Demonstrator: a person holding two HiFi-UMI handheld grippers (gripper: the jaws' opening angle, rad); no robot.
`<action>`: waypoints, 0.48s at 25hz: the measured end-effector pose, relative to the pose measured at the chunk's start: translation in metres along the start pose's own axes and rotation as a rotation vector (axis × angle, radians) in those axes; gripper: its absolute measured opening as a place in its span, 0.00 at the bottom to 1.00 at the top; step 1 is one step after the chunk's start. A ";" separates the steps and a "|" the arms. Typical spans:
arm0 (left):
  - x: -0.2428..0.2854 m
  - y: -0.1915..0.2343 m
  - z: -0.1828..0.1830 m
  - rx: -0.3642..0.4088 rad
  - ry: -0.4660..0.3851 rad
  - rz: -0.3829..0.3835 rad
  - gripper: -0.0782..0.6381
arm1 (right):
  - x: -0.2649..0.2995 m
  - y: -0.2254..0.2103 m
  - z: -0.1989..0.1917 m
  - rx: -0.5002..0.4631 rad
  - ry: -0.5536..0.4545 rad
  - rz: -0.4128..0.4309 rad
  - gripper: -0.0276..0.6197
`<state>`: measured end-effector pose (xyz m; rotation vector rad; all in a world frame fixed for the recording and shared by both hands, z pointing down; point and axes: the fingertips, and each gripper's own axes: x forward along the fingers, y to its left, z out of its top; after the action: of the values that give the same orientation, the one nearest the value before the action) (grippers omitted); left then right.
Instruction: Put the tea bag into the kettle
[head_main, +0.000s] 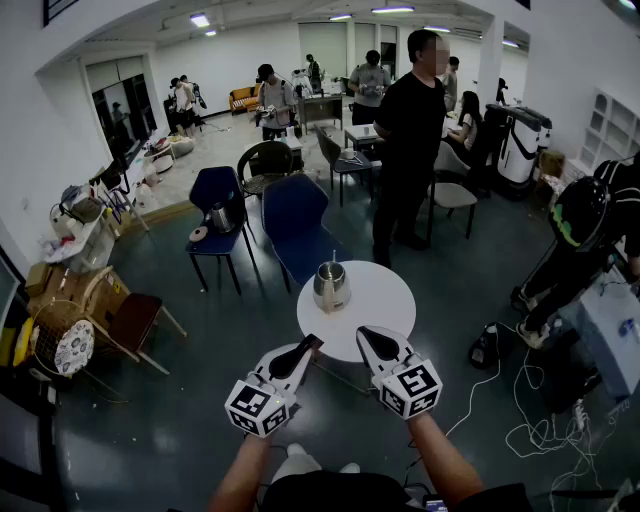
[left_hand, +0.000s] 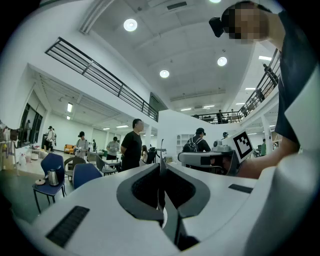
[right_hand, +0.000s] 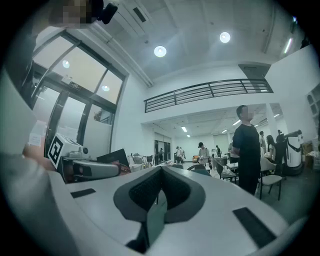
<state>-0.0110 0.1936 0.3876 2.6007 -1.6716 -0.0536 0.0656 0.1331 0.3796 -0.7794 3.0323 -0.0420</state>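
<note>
The metal kettle (head_main: 331, 287) stands upright on the far left part of the round white table (head_main: 390, 300), a thin rod rising from its top. The tea bag cannot be made out in any view. The left claw (head_main: 310, 346) points at the table's near left edge, jaws pressed together with nothing between them. The right claw (head_main: 367, 336) lies over the near edge just beside it, likewise closed and empty. Both sit short of the kettle. Beyond the table are a blue chair (head_main: 295, 225) and a standing person in black (head_main: 408, 140).
</note>
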 end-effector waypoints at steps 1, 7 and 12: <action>0.000 -0.002 0.000 -0.001 0.000 -0.002 0.14 | -0.002 0.000 -0.001 0.002 0.001 -0.002 0.07; -0.006 -0.008 -0.004 -0.009 -0.002 0.003 0.14 | -0.009 0.008 -0.004 -0.002 0.001 0.001 0.07; -0.006 -0.012 -0.003 -0.004 0.004 -0.002 0.14 | -0.013 0.011 -0.001 -0.012 -0.012 0.009 0.07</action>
<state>-0.0022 0.2040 0.3903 2.5978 -1.6659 -0.0522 0.0719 0.1487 0.3800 -0.7641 3.0276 -0.0195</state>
